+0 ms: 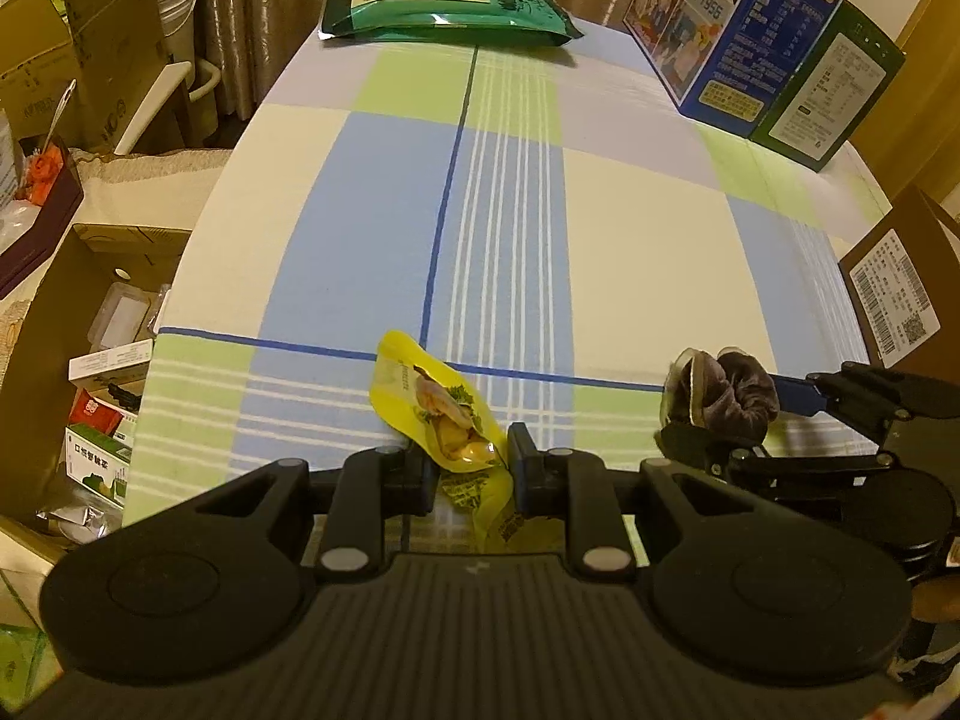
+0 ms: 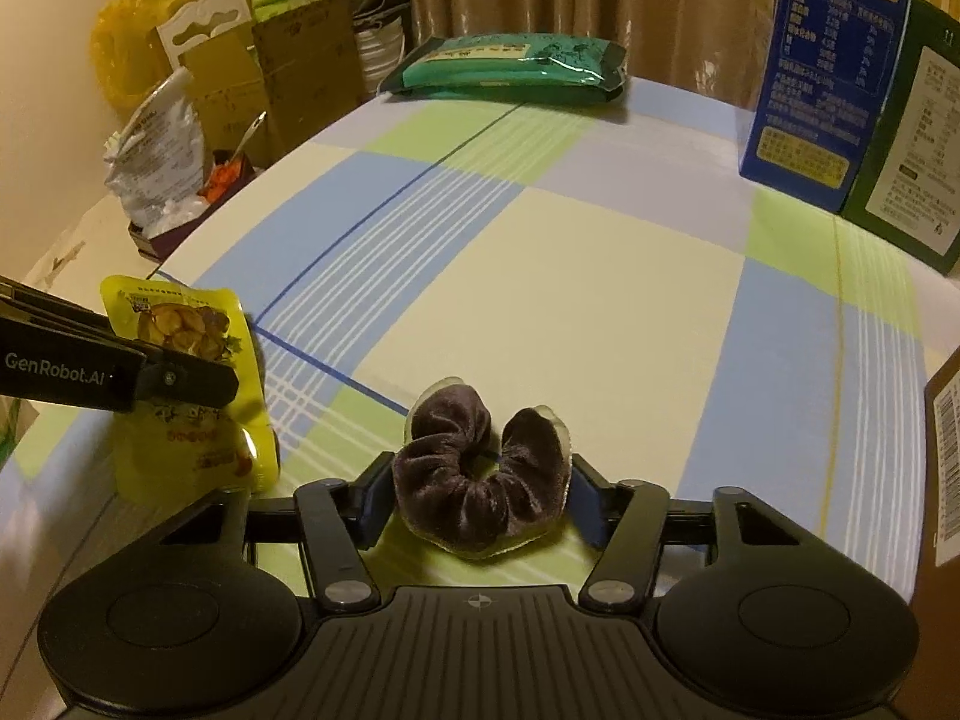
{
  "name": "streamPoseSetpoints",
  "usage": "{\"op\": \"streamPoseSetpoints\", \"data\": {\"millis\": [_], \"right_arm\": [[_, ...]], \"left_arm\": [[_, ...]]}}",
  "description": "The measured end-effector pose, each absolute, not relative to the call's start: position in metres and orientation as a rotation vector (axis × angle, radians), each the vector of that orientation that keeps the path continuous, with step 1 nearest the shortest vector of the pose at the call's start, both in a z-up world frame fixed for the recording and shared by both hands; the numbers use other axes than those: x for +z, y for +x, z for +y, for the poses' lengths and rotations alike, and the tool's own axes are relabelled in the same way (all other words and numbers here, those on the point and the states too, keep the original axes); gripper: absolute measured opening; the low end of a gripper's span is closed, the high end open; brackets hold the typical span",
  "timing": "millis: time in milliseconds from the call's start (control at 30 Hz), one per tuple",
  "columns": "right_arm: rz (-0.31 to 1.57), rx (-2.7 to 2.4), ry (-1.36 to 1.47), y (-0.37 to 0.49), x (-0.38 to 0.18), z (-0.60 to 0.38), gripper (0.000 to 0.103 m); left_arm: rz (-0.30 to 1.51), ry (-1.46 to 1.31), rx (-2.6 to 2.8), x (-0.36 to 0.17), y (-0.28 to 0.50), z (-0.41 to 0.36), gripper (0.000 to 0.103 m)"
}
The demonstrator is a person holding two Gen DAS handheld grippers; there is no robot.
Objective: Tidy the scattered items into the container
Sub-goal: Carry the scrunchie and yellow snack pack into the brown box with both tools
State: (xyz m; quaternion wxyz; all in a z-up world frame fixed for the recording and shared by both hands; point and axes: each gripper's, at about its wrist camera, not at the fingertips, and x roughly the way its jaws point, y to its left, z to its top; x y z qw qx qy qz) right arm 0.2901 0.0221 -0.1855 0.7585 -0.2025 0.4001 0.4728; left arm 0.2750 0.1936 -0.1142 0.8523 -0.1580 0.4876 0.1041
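On the checked tablecloth [image 1: 630, 222], near its front edge, 2 task items are each between gripper jaws. Left gripper [image 1: 471, 468]: jaws narrow, clamped on the lower part of a yellow snack pouch [image 1: 441, 405], which stands tilted on the cloth. Right gripper [image 2: 480, 495]: jaws about half apart, with both pads touching the sides of a dark brown velvet scrunchie [image 2: 474, 480] that rests on the cloth just right of the pouch. Far side of the table: 1 green flat packet [image 1: 444, 0]; 1 blue carton [image 1: 738, 30] and 1 green carton [image 1: 834, 90], touching, upright, at the right. Brown cardboard box [image 1: 894, 294] with barcode label sits at the right edge.
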Motion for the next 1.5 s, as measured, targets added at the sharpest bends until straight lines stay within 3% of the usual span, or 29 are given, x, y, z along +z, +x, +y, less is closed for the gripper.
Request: {"op": "streamPoseSetpoints", "data": {"millis": [300,767,1500], "right_arm": [[0.881,1.045,-0.487,0.287,-0.185,0.016,0.036],[0.964,1.028,-0.461,0.271,-0.177,-0.050,0.036],[1.045,0.784,-0.327,0.254,-0.156,-0.211,0.035]], "left_arm": [[1.036,-0.312,0.208,-0.114,0.277,0.185,0.019],[1.036,-0.312,0.120,-0.110,0.261,0.149,0.019],[1.100,-0.283,-0.184,-0.111,0.230,0.014,0.019]]}}
